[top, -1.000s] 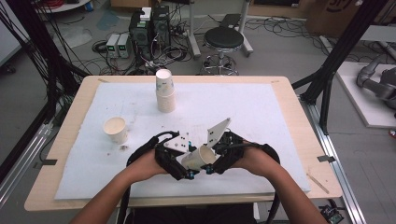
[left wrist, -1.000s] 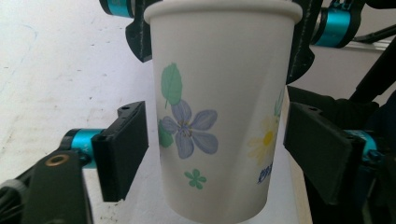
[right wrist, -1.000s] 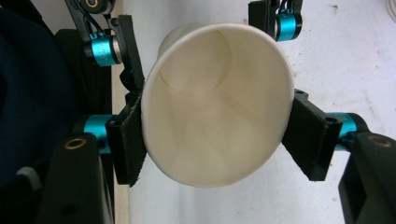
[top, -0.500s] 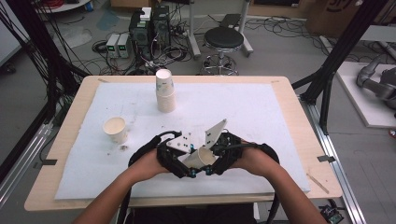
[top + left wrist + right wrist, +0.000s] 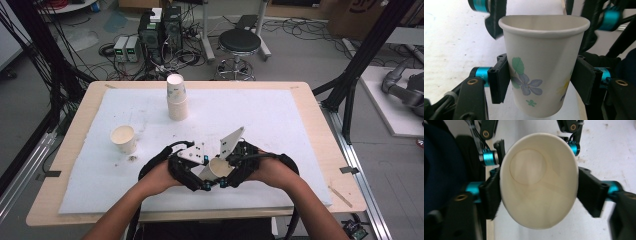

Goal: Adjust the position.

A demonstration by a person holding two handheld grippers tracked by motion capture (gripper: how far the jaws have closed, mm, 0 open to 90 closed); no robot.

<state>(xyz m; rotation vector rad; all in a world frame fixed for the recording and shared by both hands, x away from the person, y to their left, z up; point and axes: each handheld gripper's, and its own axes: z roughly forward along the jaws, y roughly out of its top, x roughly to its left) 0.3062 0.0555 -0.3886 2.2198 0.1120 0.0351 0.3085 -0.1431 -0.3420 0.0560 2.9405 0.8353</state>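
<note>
A paper cup (image 5: pixel 218 168) with a flower print hangs over the front middle of the white mat, caught between both grippers. My left gripper (image 5: pixel 202 175) comes from the left. In the left gripper view it (image 5: pixel 540 77) is shut on the cup's body (image 5: pixel 541 50), with both pads flat against the wall. My right gripper (image 5: pixel 231 170) meets it from the right. Its jaws have just been opening, but in the right gripper view the right gripper (image 5: pixel 539 190) still has both pads against the cup's rim (image 5: pixel 539 180), which is pressed into an oval. The cup is empty inside.
A stack of paper cups (image 5: pixel 176 97) stands at the back middle of the mat (image 5: pixel 280 120). A single upright cup (image 5: pixel 123 138) sits to the left, with crumbs (image 5: pixel 132 159) beside it. The wooden table's edge (image 5: pixel 320 125) borders the mat.
Both hands and the cup stay at the same spot near the table's front. No clear shift shows in the high view.
</note>
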